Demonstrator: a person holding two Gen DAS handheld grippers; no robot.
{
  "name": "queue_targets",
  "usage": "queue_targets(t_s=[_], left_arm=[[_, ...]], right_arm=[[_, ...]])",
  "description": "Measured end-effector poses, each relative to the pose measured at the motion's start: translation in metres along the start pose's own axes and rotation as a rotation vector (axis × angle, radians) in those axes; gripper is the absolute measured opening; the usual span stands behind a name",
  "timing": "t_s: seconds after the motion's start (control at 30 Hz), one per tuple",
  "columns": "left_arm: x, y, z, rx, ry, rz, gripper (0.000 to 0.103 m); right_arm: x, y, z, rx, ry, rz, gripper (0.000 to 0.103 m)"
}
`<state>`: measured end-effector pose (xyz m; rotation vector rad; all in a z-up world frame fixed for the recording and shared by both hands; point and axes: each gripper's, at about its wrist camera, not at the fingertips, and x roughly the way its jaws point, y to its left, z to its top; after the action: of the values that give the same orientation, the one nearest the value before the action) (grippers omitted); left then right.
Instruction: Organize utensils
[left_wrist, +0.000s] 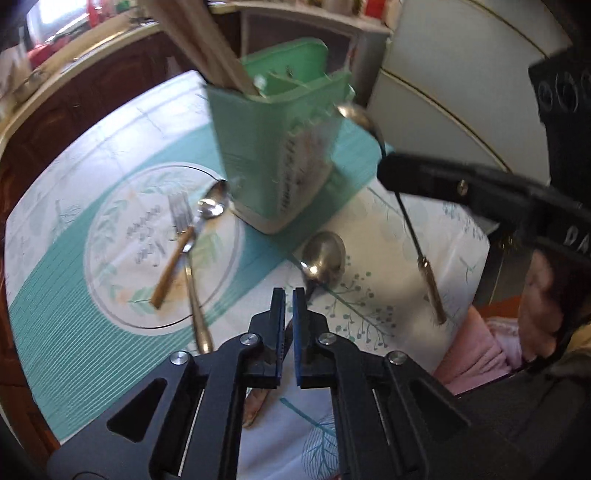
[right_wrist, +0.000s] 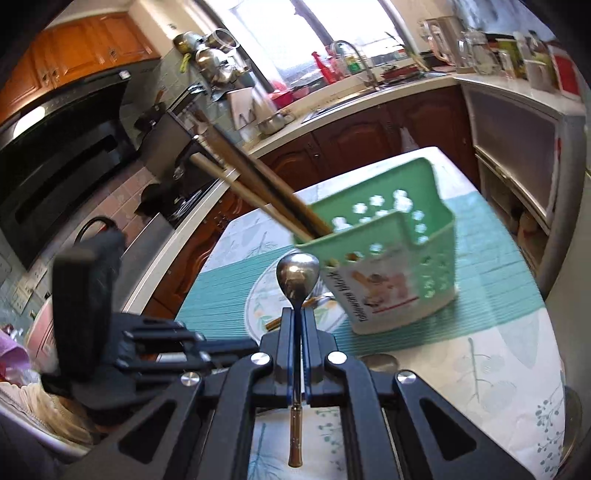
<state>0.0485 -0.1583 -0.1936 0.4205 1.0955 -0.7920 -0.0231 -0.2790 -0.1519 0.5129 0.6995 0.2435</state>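
Right fingers (right_wrist: 297, 317) pinch a spoon (right_wrist: 297, 280) by its neck: bowl above the tips, gold-ended handle hanging below between the arms. In the left view this spoon (left_wrist: 360, 118) hangs in the air just right of the green caddy (left_wrist: 280, 155), clear of the cloth.

Left fingers (left_wrist: 289, 301) nearly pressed together, a narrow gap showing, nothing between them. A second spoon (left_wrist: 325, 258) lies bowl-down on the counter (left_wrist: 55, 295) just beyond the tips; whether they touch its handle, cannot tell.

Caddy stands upright on the cloth, chopsticks (left_wrist: 207, 48) leaning out of its left compartment; remaining compartments not clearly readable.

Left of the caddy, a glass plate (left_wrist: 110, 299) holds a fork (left_wrist: 177, 243) and a third spoon (left_wrist: 210, 206), crossed. Frames blurred.
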Motion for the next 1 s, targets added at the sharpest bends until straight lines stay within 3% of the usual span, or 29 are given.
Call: queue_targets(t_s=[0.03,0.1,0.17,0.3,0.43,0.57,0.63,0.8,1.0], left_arm=[[0.009,-0.005,0.002,0.022,0.020,-0.008,0.009],[0.024,-0.013,0.005,0.051,0.050,-0.006,0.028],[0.037,-0.018,0.008,0.077,0.071,0.004,0.031],[0.052,-0.027,0.011,0.127,0.104,0.028,0.031],[0.073,-0.035,0.011,0.161,0.189,0.039,0.030],[0.084,-0.042,0.009,0.182,0.225,0.050,0.011],[0.087,-0.044,0.011,0.166,0.235,0.030,0.007],[0.083,-0.051,0.007,0.154,0.191,0.023,0.003],[0.043,-0.071,0.002,0.186,0.016,0.054,0.003]], right_arm=[[0.000,-0.005,-0.001,0.012,-0.001,-0.005,0.003],[-0.001,-0.012,-0.004,0.032,-0.004,-0.013,0.003],[-0.002,-0.020,-0.007,0.050,-0.004,-0.013,0.003],[-0.004,-0.028,-0.010,0.075,-0.009,-0.014,0.003],[-0.003,-0.035,-0.012,0.094,-0.010,-0.010,0.003],[-0.001,-0.039,-0.012,0.106,-0.011,-0.005,0.003],[-0.001,-0.041,-0.013,0.111,-0.012,0.000,0.003],[-0.004,-0.043,-0.013,0.122,-0.028,0.015,0.003],[-0.021,-0.042,-0.008,0.115,-0.083,0.051,0.003]])
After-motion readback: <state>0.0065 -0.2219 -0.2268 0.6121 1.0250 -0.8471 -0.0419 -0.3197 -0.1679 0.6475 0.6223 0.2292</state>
